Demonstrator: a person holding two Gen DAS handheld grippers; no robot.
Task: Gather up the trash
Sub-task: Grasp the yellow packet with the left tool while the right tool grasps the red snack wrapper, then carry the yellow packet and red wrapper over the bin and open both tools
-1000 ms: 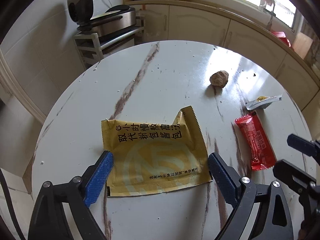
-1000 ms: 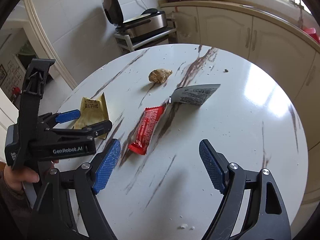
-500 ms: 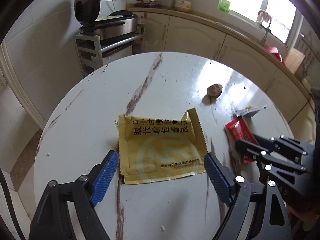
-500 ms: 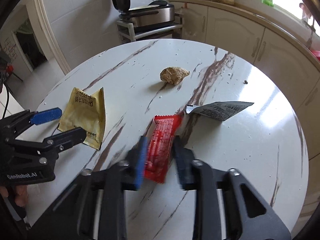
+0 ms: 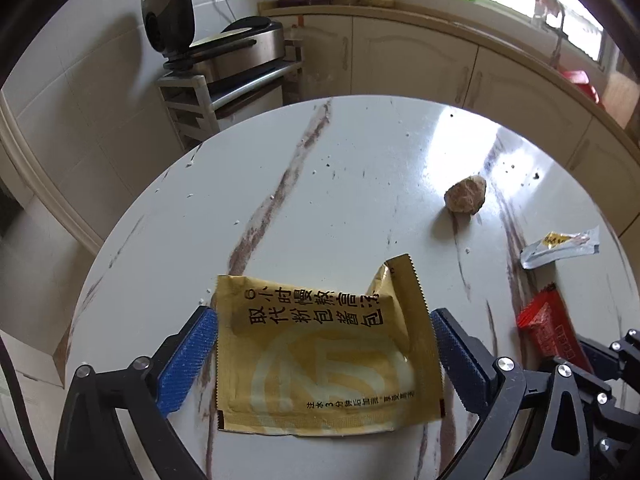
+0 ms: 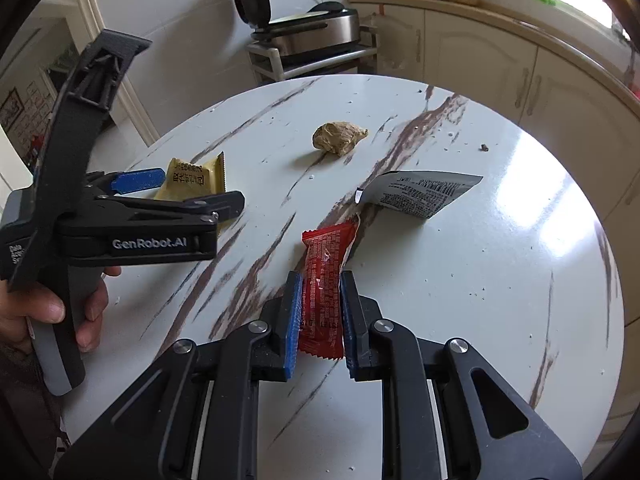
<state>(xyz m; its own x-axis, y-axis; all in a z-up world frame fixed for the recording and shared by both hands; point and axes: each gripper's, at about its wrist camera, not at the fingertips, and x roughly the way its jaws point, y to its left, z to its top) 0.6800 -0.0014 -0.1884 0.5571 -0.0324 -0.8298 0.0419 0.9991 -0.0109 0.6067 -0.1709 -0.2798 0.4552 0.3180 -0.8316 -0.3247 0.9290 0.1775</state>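
Observation:
A yellow sachet with black print lies flat on the round white table. My left gripper straddles it, jaws opening, one blue pad by each side edge. The same sachet shows in the right wrist view between the left gripper's fingers. My right gripper is shut on the near end of a red snack wrapper, whose far end still rests on the table. The red wrapper is at the right edge of the left wrist view.
A crumpled brown paper ball lies further back on the table. A torn silver wrapper lies just beyond the red one. A person's hand holds the left gripper's handle. Cabinets and an appliance rack stand behind.
The right gripper moved up to the red wrapper and closed on its near end. The left gripper shifted slightly around the yellow sachet and its jaws spread wider.

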